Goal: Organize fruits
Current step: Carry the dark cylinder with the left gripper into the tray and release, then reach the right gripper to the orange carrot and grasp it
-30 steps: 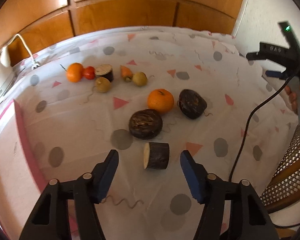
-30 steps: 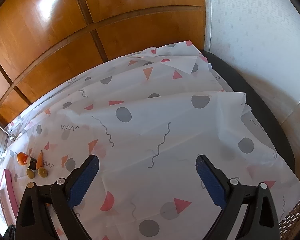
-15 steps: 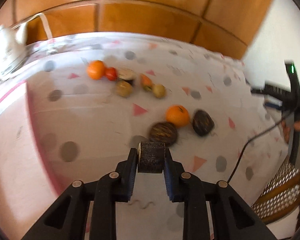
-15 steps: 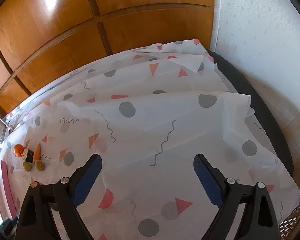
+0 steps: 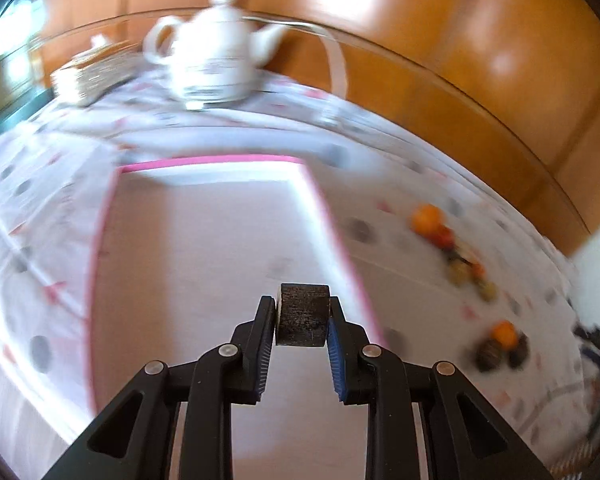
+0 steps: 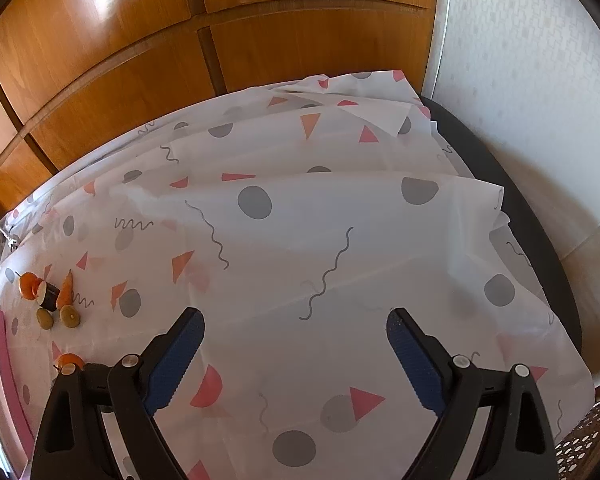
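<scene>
My left gripper (image 5: pixel 302 322) is shut on a dark cut fruit piece (image 5: pixel 302 316) and holds it above the pink-rimmed white tray (image 5: pixel 204 248), near its right rim. Blurred fruits lie on the cloth to the right: an orange (image 5: pixel 428 216) with small pieces, and another orange (image 5: pixel 504 332) between two dark round fruits (image 5: pixel 488 354). My right gripper (image 6: pixel 294 350) is open and empty over the patterned cloth. In the right wrist view a fruit cluster (image 6: pixel 48 296) and an orange (image 6: pixel 69 360) lie at the left.
A white teapot (image 5: pixel 216 56) and a stack of plates (image 5: pixel 92 72) stand behind the tray. Wooden panels (image 6: pixel 180 40) back the table. The cloth's edge hangs over a dark table rim (image 6: pixel 540 240) at the right. A wicker chair (image 6: pixel 588 440) is at the lower right.
My left gripper closed on the dark fruit piece, lifted it and swung left from the fruit group to above the tray. The right gripper has barely moved.
</scene>
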`<state>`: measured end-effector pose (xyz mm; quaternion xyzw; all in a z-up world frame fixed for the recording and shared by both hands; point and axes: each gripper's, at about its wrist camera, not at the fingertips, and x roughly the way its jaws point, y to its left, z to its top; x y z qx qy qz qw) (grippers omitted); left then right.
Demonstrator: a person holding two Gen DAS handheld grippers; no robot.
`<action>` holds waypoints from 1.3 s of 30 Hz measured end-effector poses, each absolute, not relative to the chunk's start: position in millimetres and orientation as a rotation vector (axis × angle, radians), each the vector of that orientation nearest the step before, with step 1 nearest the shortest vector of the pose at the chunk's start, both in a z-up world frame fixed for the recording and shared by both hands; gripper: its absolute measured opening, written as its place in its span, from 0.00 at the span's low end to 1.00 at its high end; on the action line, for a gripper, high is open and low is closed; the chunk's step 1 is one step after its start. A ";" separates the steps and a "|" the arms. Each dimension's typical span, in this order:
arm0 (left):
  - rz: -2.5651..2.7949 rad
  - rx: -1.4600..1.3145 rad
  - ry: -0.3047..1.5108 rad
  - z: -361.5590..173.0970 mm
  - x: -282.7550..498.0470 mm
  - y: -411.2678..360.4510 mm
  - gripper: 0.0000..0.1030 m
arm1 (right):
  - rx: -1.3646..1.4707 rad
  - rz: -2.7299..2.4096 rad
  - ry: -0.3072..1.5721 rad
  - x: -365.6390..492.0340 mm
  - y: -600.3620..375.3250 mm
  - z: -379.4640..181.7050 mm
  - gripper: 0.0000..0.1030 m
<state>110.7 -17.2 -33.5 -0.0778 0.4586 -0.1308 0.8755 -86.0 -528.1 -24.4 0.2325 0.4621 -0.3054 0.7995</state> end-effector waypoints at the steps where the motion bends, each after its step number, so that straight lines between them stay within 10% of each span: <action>1: -0.241 -0.175 0.957 -36.4 116.5 -5.4 0.24 | 0.495 -0.656 0.995 -85.5 -527.3 -24.7 0.91; 12: -0.089 -0.158 0.947 -54.3 155.2 29.7 0.25 | 0.448 -0.686 1.024 -82.1 -525.5 -27.3 0.90; 16: -0.067 -0.170 0.921 -49.8 146.5 33.2 0.45 | 0.437 -0.687 1.031 -81.1 -524.5 -28.3 0.90; 29: -0.046 -0.151 0.861 -33.6 86.1 30.9 0.59 | 0.429 -0.649 1.010 -80.9 -517.5 -25.9 0.89; 39: -0.014 -0.151 0.866 -38.4 59.5 35.3 0.62 | 0.428 -0.500 0.985 -70.6 -499.7 -20.6 0.65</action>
